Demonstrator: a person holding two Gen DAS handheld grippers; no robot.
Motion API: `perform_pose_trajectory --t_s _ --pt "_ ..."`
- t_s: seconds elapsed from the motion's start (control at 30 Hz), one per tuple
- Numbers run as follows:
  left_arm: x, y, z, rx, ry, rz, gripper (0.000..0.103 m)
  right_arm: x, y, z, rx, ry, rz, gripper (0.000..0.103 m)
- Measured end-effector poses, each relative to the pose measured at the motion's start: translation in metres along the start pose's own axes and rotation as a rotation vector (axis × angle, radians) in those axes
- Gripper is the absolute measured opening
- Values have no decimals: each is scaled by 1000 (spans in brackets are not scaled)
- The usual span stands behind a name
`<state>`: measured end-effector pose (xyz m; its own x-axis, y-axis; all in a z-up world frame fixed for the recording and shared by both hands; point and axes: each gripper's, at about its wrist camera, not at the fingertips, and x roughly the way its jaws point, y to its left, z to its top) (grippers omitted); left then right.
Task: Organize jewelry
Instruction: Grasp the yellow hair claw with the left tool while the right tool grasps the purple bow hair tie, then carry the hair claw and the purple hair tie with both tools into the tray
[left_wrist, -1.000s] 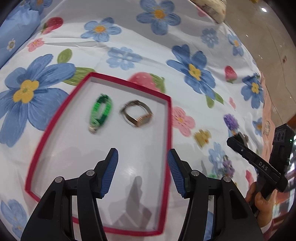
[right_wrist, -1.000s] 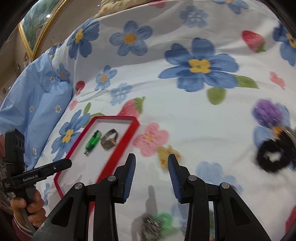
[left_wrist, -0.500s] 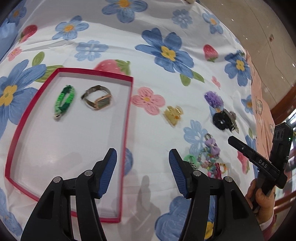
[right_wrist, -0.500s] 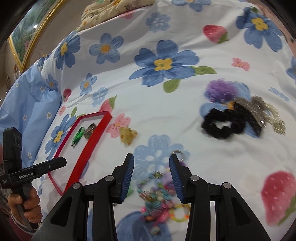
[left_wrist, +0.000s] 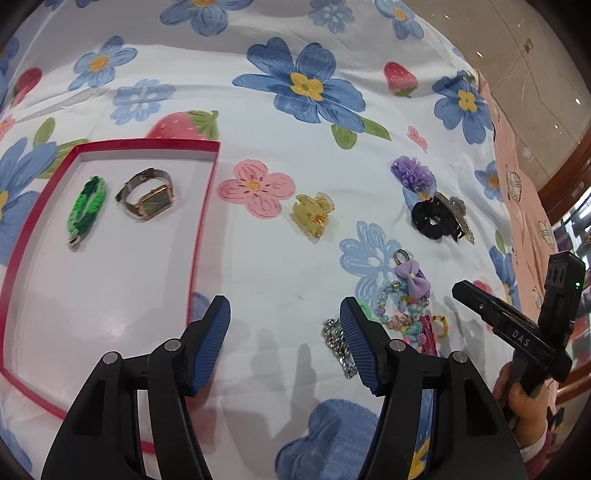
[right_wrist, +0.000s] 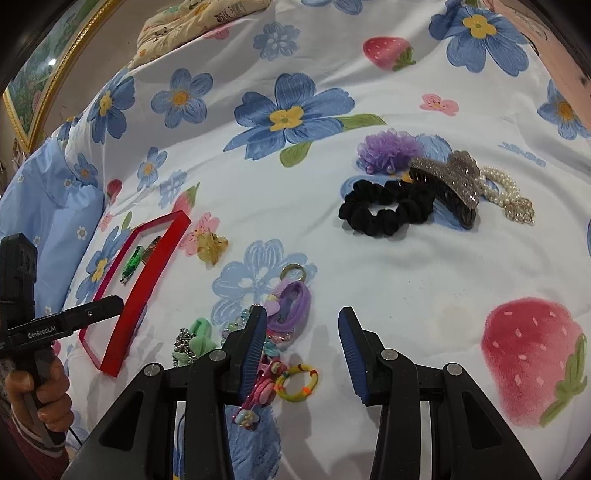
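A red-rimmed white tray (left_wrist: 207, 206) lies on the flowered bedspread and holds a green bracelet (left_wrist: 86, 208) and a gold watch (left_wrist: 149, 199). My left gripper (left_wrist: 284, 301) hovers over bare sheet just right of the tray, its jaws opening with nothing between them. A heap of colourful beaded pieces (right_wrist: 280, 314) with a purple bow lies under my right gripper's (right_wrist: 303, 310) left finger. That gripper is open and holds nothing. A yellow ring bracelet (right_wrist: 297, 382) and a silver chain (left_wrist: 338, 347) lie at the heap's edge.
A yellow claw clip (left_wrist: 312, 216) lies between tray and heap. Farther right sit a black scrunchie (right_wrist: 384, 212), a purple flower tie (right_wrist: 388, 147), a glittery claw clip (right_wrist: 450, 181) and a pearl bracelet (right_wrist: 506, 192). A blue pillow (right_wrist: 44, 206) lies left of the tray.
Both grippers have swung right, away from the tray toward the loose pieces. The bead heap and scrunchie have come into view. The left jaws stand slightly wider.
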<state>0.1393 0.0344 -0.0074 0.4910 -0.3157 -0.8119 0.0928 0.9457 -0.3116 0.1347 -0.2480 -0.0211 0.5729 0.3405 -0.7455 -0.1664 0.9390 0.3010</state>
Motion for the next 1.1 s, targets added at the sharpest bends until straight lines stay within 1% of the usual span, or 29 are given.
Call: perform_pose_trajectory --t_s 0.13,0.27,0.33,0.43,0.5,0.53,0.6,0.67,0.73,0.77,0.8,0.83,0.87,0.97,1.1 --pt "12 -6 8 4 6 6 63 3 -1 4 -1 0 1 42" --pt "27 -12 19 0 16 6 64 6 5 7 -14 -2 28 42" --pt "36 -15 27 -7 20 4 67 12 14 6 -43 14 51 42" --pt "49 -20 39 -13 23 -2 70 26 23 4 -79 44 40 41" --pt "60 -25 47 -8 21 12 73 36 25 3 -84 65 40 41" --pt "65 -26 51 -8 21 18 74 41 25 3 -88 76 31 37" --pt "78 -26 58 -12 30 26 74 47 23 3 -84 88 28 18" --pt "91 -24 66 -29 39 36 74 48 21 3 -83 86 24 11" --pt "104 -21 73 -45 45 53 73 46 20 4 -86 79 30 10" --pt "109 -19 75 -51 48 60 70 45 20 4 -87 76 31 9" --pt "112 -18 75 -53 49 63 54 44 20 4 -87 72 34 9" --pt "115 -17 76 -53 52 61 43 42 20 5 -85 67 41 9" --pt "115 -16 75 -52 54 58 38 40 20 6 -81 62 43 9" --pt "107 -14 71 -44 31 48 38 35 20 8 -72 46 53 9" --pt "86 -12 60 -43 14 11 38 29 26 10 -71 30 76 9"
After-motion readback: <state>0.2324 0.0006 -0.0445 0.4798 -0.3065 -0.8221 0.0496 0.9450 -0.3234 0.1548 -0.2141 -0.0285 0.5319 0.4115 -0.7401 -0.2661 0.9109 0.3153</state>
